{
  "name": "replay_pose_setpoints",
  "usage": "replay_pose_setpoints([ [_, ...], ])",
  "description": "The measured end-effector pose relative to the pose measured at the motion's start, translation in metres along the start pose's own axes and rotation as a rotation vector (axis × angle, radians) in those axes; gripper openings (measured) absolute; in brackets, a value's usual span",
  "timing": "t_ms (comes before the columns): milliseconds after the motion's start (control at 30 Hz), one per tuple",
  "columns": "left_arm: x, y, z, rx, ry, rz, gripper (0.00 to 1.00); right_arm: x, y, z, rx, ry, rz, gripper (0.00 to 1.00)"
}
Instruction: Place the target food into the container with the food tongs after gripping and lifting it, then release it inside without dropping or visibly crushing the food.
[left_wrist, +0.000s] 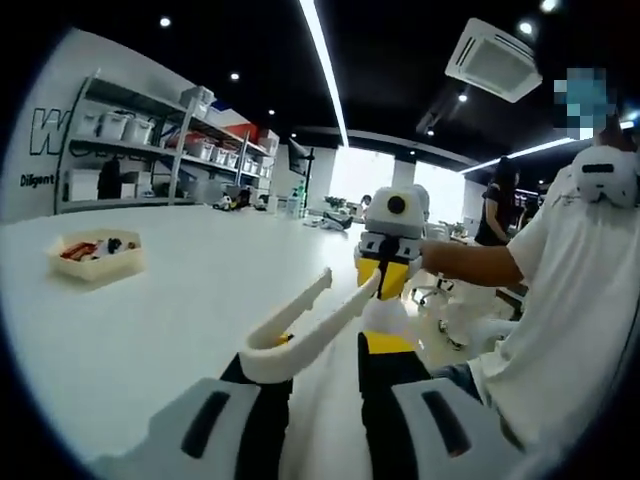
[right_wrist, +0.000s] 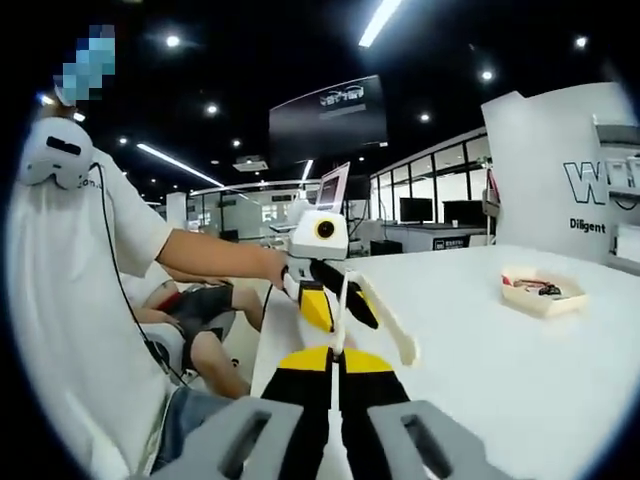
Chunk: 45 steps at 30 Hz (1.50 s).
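The wide white desk (left_wrist: 150, 330) runs back toward grey metal shelving (left_wrist: 150, 150) loaded with white bins, under a dark ceiling with strip lights. On the white wall panel (right_wrist: 560, 170) the partial words "W" and "Diligent" can be read; the logo on a hanging dark screen (right_wrist: 328, 120) is too small to read.

A person in a white T-shirt (left_wrist: 560, 330) sits at the desk edge, holding both grippers.

The shallow cream rectangular container (left_wrist: 97, 254) with red and dark food pieces inside sits on the desk, well apart from both sets of fingers.

The cream plastic food tongs (left_wrist: 300, 335) are in the air between the two grippers: the left gripper (left_wrist: 325, 375) has its fingers around the hinge end, and the right gripper (right_wrist: 340, 365) has its fingers closed on one arm of the tongs, whose tips hang apart.
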<state>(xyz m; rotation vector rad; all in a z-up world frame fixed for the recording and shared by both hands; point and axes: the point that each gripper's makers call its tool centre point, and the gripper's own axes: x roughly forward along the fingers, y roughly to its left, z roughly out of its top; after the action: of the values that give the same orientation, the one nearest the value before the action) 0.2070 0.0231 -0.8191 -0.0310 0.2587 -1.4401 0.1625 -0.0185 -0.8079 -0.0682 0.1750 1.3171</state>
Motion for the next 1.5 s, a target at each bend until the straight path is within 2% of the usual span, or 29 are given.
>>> replay_pose_setpoints([
  [300,-0.001,0.006,-0.004,-0.007,0.001,0.011,0.23,-0.006,0.000,-0.002,0.005,0.009,0.014,0.00],
  [467,-0.004,0.018,-0.008,0.009,0.020,0.052,0.22,-0.008,-0.010,-0.012,-0.020,0.054,-0.007,0.00],
  [600,-0.003,0.024,-0.014,0.027,0.064,0.075,0.22,-0.005,-0.016,-0.017,-0.036,0.085,-0.012,0.00],
  [767,-0.005,0.033,-0.018,0.042,0.088,0.112,0.22,-0.002,-0.031,-0.028,-0.056,0.138,-0.038,0.00],
  [833,-0.004,0.037,-0.022,0.056,0.109,0.129,0.23,-0.001,-0.042,-0.034,-0.088,0.168,-0.076,0.00],
  [900,-0.004,0.041,-0.027,0.064,0.143,0.143,0.23,0.001,-0.043,-0.035,-0.071,0.171,-0.063,0.00],
  [933,-0.003,0.043,-0.029,0.066,0.154,0.152,0.24,0.001,-0.052,-0.036,-0.081,0.178,-0.098,0.00],
  [1033,-0.003,0.048,-0.030,0.082,0.169,0.164,0.24,0.002,-0.054,-0.038,-0.082,0.193,-0.096,0.00],
  [1067,-0.003,0.049,-0.032,0.082,0.182,0.164,0.24,0.001,-0.063,-0.040,-0.105,0.212,-0.133,0.00],
  [1133,-0.003,0.049,-0.032,0.088,0.184,0.165,0.25,0.002,-0.062,-0.042,-0.100,0.226,-0.126,0.00],
  [1300,-0.005,0.052,-0.040,0.117,0.235,0.184,0.25,0.001,-0.067,-0.047,-0.117,0.253,-0.145,0.00],
  [1500,-0.005,0.053,-0.041,0.120,0.236,0.190,0.24,0.000,-0.070,-0.051,-0.127,0.279,-0.153,0.00],
])
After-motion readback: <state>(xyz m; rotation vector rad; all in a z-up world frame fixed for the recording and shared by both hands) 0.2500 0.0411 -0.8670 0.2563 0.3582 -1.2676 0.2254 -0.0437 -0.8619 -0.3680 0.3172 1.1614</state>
